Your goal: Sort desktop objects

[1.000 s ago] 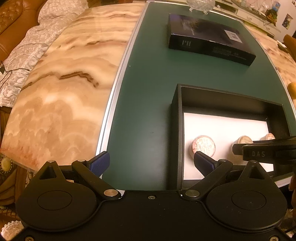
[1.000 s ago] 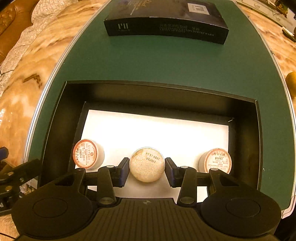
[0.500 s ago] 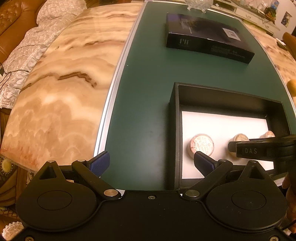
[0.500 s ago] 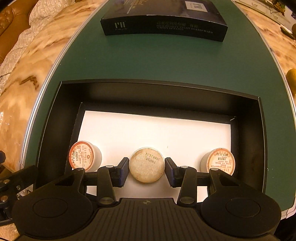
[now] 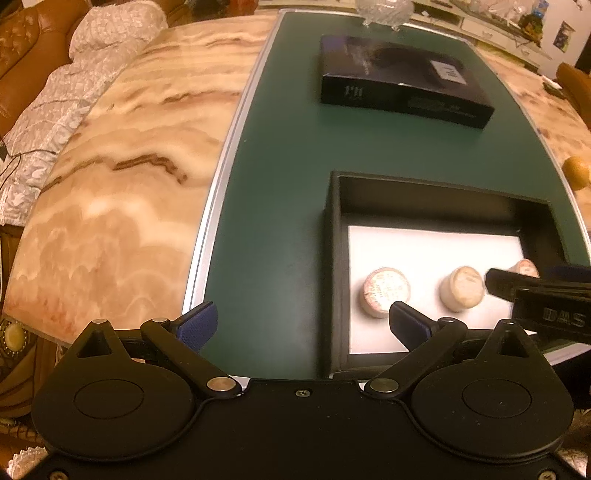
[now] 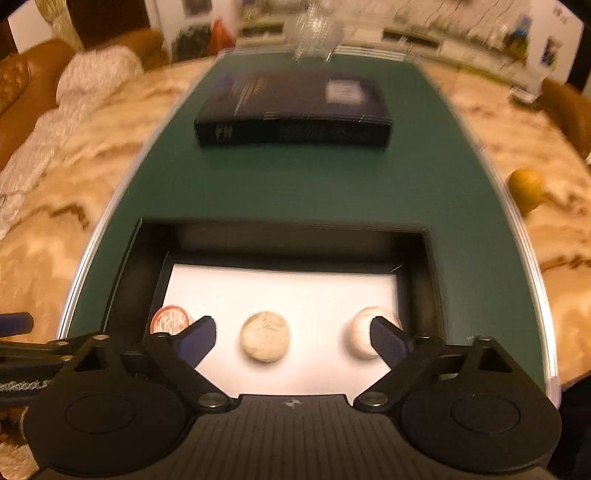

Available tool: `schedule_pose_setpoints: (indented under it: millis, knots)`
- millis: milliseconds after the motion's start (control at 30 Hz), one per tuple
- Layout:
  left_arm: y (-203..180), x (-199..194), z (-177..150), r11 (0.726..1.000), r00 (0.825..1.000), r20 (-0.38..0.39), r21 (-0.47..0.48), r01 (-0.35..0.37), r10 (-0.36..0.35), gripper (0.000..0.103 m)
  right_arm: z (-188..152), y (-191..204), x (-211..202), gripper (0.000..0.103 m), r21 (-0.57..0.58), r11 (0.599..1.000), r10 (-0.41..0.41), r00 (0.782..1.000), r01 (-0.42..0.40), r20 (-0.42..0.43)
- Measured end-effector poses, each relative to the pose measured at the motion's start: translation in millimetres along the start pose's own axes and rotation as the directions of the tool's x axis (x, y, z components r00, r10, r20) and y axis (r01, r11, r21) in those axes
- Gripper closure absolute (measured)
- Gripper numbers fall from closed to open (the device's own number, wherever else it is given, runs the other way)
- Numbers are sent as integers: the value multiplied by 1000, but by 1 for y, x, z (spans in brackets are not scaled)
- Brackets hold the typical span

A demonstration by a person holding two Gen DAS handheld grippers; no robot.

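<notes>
An open black box [image 6: 110, 280] with a white floor sits on the green mat [image 6: 295, 184]; it also shows in the left wrist view [image 5: 334, 258]. Three small round tins lie in a row on its floor: left [image 6: 168, 319], middle [image 6: 265, 336], right [image 6: 364, 328]. My right gripper [image 6: 291, 338] is open, lifted above the middle tin and holding nothing. My left gripper [image 5: 301, 325] is open and empty over the mat's near edge, left of the box. The right gripper's fingers [image 5: 502, 282] show beside the tins [image 5: 386, 290] in the left wrist view.
A closed black box [image 6: 295, 110] lies farther back on the mat, also in the left wrist view [image 5: 402, 90]. A glass dish [image 6: 314, 29] stands behind it. An orange round object [image 6: 526, 184] sits on the marble table [image 5: 110, 184] to the right. A sofa stands at left.
My right gripper has opened, let go of the middle tin on the box floor, and pulled back and up. The left gripper has barely moved.
</notes>
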State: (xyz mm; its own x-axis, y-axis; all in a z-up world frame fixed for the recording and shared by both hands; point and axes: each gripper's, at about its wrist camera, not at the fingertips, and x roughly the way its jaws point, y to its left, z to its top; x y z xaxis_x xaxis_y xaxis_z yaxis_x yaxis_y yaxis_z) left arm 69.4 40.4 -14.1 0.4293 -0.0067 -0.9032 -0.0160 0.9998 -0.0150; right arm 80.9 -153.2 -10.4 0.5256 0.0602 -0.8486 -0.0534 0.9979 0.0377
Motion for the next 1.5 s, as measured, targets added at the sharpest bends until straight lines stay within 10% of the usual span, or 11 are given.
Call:
schedule_pose_setpoints:
  millis: [700,1500]
  knots:
    - [-27,-63,-54,996,997,35,72,61,-64,0,-63,-18,-101,0,77,997,-27,992,18,122]
    - [-34,-78,-72,994,997,50,87,62,-66,0,-81,-15,-118,0,75,997,3,988,-15,157]
